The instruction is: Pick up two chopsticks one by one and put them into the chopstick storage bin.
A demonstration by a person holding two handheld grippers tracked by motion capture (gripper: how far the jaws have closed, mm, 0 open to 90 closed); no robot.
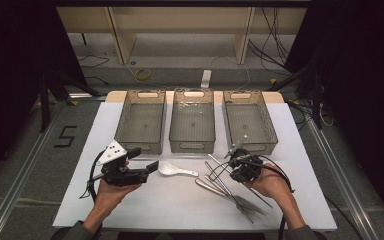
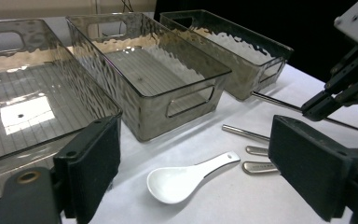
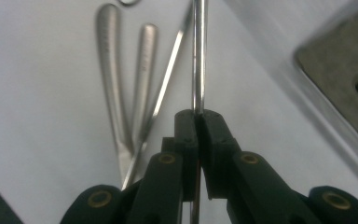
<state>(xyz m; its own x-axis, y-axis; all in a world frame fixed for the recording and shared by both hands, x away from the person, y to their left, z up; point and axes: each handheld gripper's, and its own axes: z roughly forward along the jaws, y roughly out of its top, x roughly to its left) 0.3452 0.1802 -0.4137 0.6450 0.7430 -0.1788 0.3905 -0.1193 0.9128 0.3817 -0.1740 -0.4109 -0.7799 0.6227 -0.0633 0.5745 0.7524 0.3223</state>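
Pinching a steel chopstick off the white mat

Looking down from the high view, we see the white mat point(image 1: 180, 200) covering the table, the biggest thing in the scene. Along its far edge stand three smoky clear bins side by side: the left bin point(image 1: 141, 121), the middle bin point(image 1: 192, 121) and the right bin point(image 1: 250, 121).

Next in size come our two tools. We hold the left gripper point(image 1: 152, 167) just in front of the left bin; in the left gripper view its black jaws stand spread wide apart, with nothing between them, and the white spoon lies on the mat beyond them. We hold the right gripper point(image 3: 198, 122) near the front of the right bin. Its jaws are pressed together on a thin steel chopstick point(image 3: 198, 56), which runs straight out past the pads; in the high view the rod point(image 1: 237, 146) slants up toward the right bin's near wall.

Smaller still, a pile of metal cutlery point(image 1: 230, 192) lies on the mat just beside our right hand, and two flat handles point(image 3: 123, 79) show under the held chopstick in the right gripper view. The white spoon point(image 1: 172, 170) rests between the two grippers, bowl toward the left one.
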